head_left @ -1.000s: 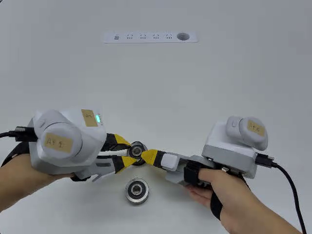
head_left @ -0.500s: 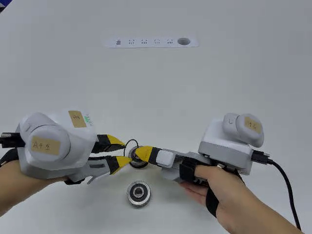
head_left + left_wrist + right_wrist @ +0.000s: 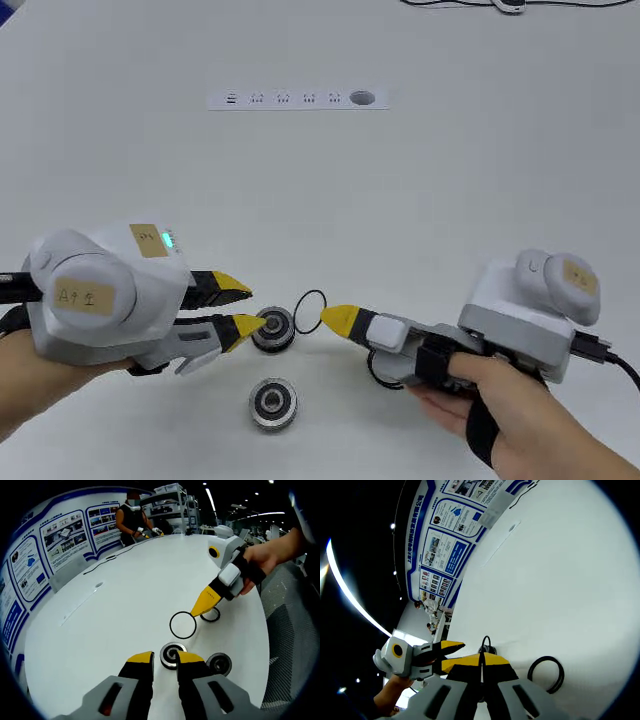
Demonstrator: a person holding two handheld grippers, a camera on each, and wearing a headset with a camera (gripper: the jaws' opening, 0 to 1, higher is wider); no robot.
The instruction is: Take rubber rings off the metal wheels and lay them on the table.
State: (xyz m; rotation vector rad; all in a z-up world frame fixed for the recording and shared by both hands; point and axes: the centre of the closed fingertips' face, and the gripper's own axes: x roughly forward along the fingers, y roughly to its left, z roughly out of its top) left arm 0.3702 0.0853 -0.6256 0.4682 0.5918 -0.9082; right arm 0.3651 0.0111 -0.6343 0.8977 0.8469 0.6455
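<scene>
Thin rubber ring point(image 3: 295, 313), pinched at its edge in the closed jaws of the right gripper point(image 3: 328, 316), hangs just beside a metal wheel point(image 3: 272, 328). The wheel lies at the parted tips of the left gripper point(image 3: 252, 307). Best practice: lower the ring flat onto the table point(image 3: 430, 180), near the ring already laid down point(image 3: 546, 658), before releasing. A second wheel point(image 3: 272, 403) lies nearby.

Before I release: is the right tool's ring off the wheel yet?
Off: the rubber ring, pinched in the shut right tool, is beside the metal wheel, not around it.
</scene>
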